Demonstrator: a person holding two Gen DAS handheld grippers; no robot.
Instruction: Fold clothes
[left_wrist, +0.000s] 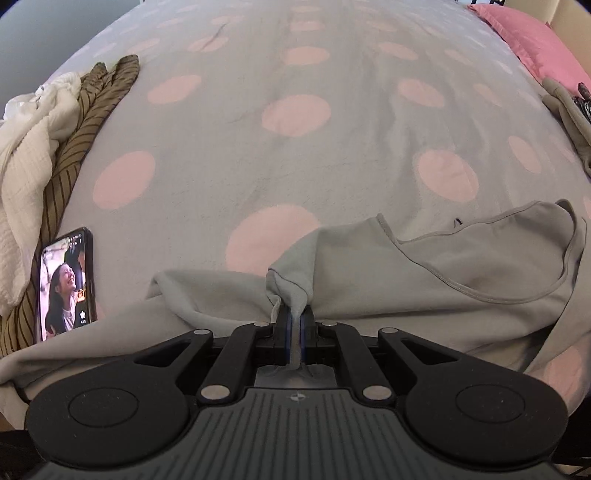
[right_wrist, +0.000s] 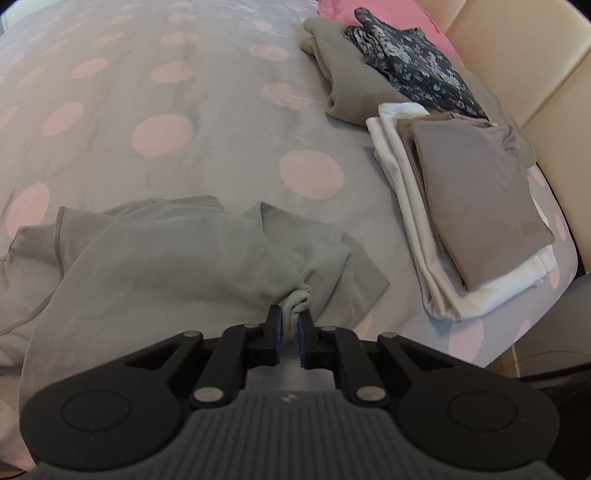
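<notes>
Right gripper (right_wrist: 294, 325) with jaws pinched on a bunched fold of grey top (right_wrist: 177, 251), spread over polka-dot bedspread (right_wrist: 192, 110), folded taupe and white stack (right_wrist: 476, 206) to the right, floral garment (right_wrist: 410, 66) beyond

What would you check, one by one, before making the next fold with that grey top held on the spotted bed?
1. Left hand-held gripper shut on grey top: ok.
2. Right hand-held gripper shut on the same top: ok.
3. Bedspread ahead free for laying it out: ok.
4. Phone clear of the cloth: not ok, it lies right at the top's edge.
5. Folded stack out of the way: ok.
6. Top lying flat: not ok, bunched.
</notes>
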